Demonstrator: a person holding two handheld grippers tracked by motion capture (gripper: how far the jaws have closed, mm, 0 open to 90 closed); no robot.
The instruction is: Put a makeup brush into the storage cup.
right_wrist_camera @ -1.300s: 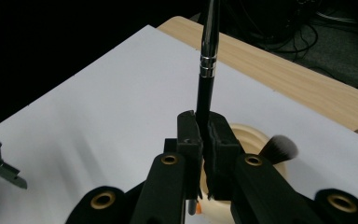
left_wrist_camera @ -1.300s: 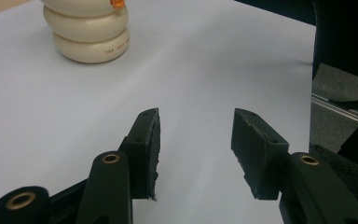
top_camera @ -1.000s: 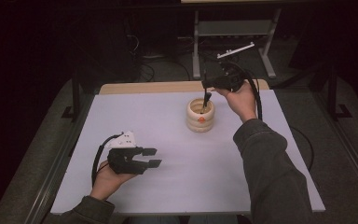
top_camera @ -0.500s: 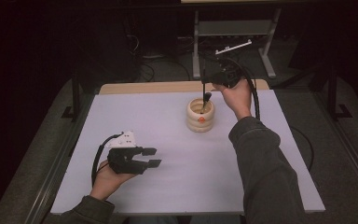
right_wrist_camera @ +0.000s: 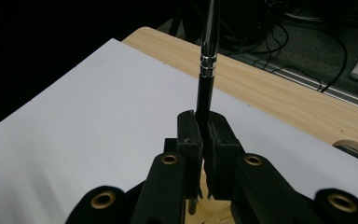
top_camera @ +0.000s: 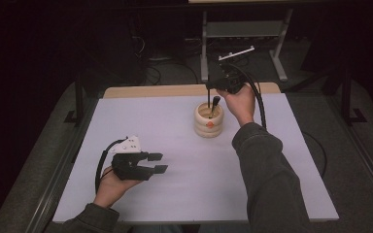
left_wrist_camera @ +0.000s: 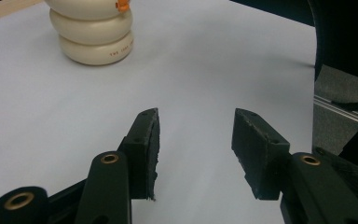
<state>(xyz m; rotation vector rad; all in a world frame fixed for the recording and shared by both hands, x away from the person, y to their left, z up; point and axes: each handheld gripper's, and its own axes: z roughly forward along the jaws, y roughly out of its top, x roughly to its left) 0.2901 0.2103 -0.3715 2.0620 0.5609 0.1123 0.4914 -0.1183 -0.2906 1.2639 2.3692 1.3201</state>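
Note:
A cream ribbed cup (top_camera: 208, 127) stands at the table's middle, towards the back, and shows at the upper left in the left gripper view (left_wrist_camera: 95, 35). A dark-topped stick (top_camera: 215, 103) leans inside it. My right gripper (top_camera: 210, 87) hovers just over the cup's rim, shut on a thin black pen (top_camera: 208, 96) that reaches down into the cup. In the right gripper view the pen (right_wrist_camera: 206, 70), with a silver band, stands clamped between the jaws (right_wrist_camera: 203, 123). My left gripper (top_camera: 161, 162) rests low at the front left, open and holding nothing (left_wrist_camera: 196, 126).
The white table sheet (top_camera: 141, 121) has a wooden strip (top_camera: 150, 91) along its far edge. Behind it stand a metal stand (top_camera: 243, 34) and loose cables on the dark floor. A grey rail (top_camera: 53, 174) runs along the table's left side.
My right hand has shifted a little left and down with the pen, so its tip sits lower in the cup. The left gripper has stayed put.

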